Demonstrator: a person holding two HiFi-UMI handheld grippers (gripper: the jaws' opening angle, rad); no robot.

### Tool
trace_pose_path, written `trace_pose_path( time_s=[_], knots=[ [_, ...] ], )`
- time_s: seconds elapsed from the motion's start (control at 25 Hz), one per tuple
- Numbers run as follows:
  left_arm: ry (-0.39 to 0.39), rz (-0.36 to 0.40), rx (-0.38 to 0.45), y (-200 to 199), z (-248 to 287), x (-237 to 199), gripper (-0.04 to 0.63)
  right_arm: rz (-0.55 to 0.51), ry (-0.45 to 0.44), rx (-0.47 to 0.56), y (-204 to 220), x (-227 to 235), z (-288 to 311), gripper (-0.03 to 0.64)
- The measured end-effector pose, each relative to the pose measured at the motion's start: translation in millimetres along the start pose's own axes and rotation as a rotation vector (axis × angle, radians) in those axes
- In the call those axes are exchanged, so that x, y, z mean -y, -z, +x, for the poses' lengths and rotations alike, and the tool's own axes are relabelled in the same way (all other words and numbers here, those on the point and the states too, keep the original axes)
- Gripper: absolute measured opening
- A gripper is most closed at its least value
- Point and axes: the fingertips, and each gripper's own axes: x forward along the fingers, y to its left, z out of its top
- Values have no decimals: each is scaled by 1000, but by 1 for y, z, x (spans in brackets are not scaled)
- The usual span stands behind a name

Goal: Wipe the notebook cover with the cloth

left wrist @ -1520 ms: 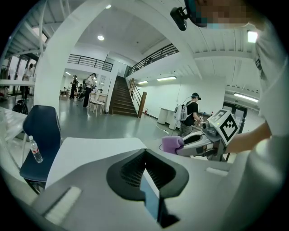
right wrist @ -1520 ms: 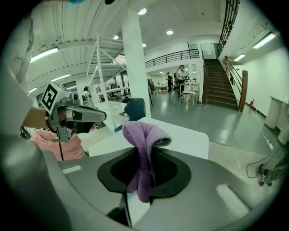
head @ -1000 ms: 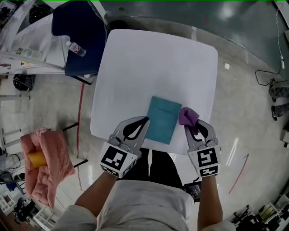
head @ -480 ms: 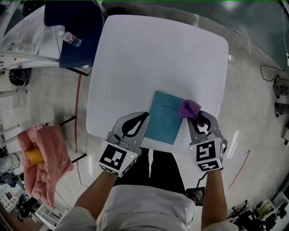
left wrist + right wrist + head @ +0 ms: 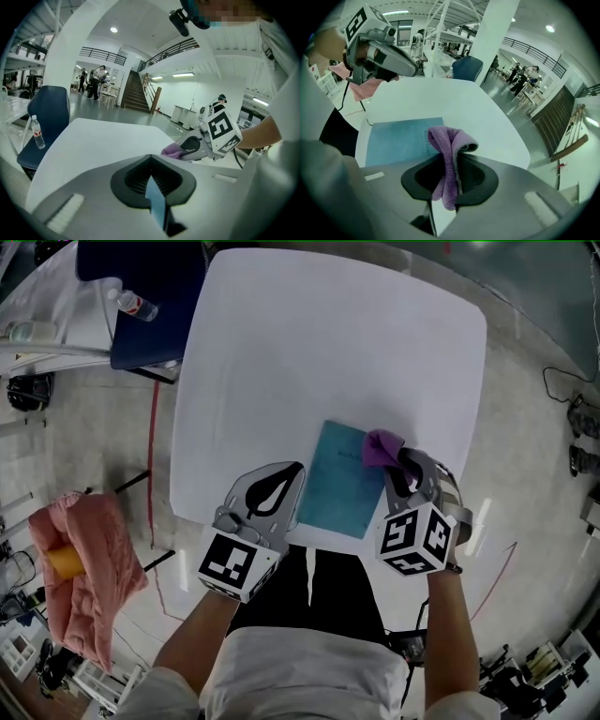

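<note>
A teal notebook lies flat near the front edge of the white table. My right gripper is shut on a folded purple cloth. The cloth hangs over the notebook's far right corner; I cannot tell whether it touches. My left gripper is shut, its tips beside the notebook's left edge. A thin blue strip of the notebook shows through the slit between its jaws. The right gripper and the cloth also show in the left gripper view.
A dark blue chair with a water bottle stands off the table's far left corner. A pink bundle sits on the floor at left. The table's front edge runs just before the person's legs.
My right gripper has carried the cloth leftward, from beside the notebook's right edge to over its far right corner. The left gripper has kept its place by the left edge.
</note>
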Motion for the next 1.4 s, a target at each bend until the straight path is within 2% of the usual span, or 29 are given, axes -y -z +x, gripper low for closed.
trace_pose_path(
  time_s=[0.24, 0.48, 1.4],
  knots=[
    [-12, -15, -20, 9, -1, -10, 0, -60, -19, -69, 1, -5, 19, 100],
    [-11, -26, -20, 9, 0, -14, 0, -53, -84, -109, 4, -24, 30, 100],
    [35, -13, -52, 22, -3, -3, 0, -8, -106, -134, 10, -51, 27, 101]
  ],
)
